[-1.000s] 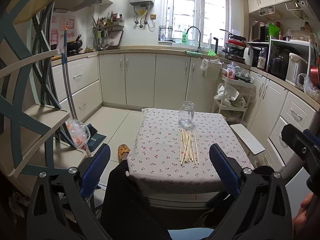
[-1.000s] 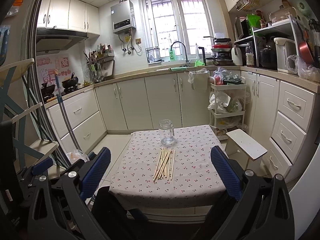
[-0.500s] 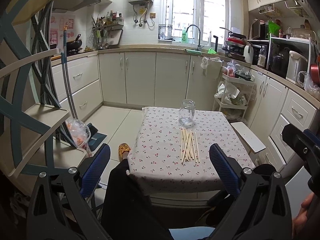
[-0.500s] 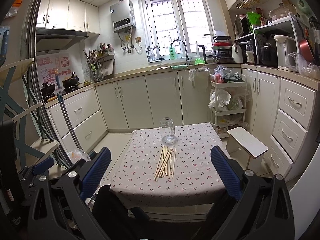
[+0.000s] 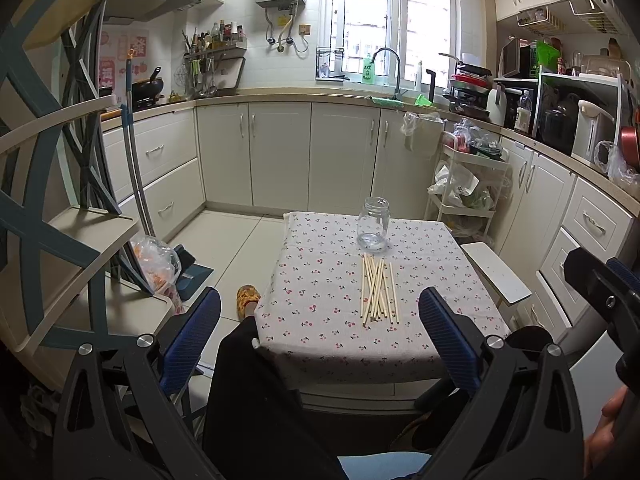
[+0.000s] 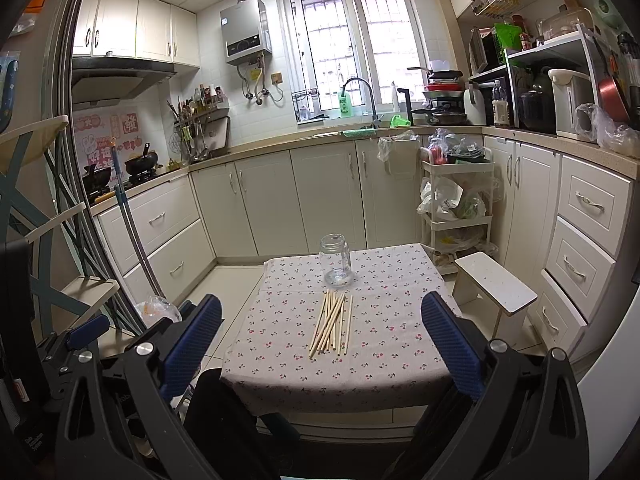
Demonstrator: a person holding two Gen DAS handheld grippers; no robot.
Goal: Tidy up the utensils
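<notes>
Chopsticks (image 5: 378, 289) lie bundled on the desk (image 5: 320, 312) just before the jar (image 5: 373, 225); left hand-held gripper (image 5: 320, 336) and right hand-held gripper (image 6: 322, 342) hover spread, well short of it.

"AXE" is read on the green bottle (image 5: 367, 69) at the window sill. Red Chinese characters are seen on the wall posters (image 6: 105, 136) by the stove, not legible. Small white print on the black casing (image 6: 29, 447) is too blurred

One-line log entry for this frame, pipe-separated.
phase: pre-grasp | left tool: open, empty | right tool: open, empty | chopsticks: loose on tablecloth | jar: upright, empty, behind chopsticks
</notes>
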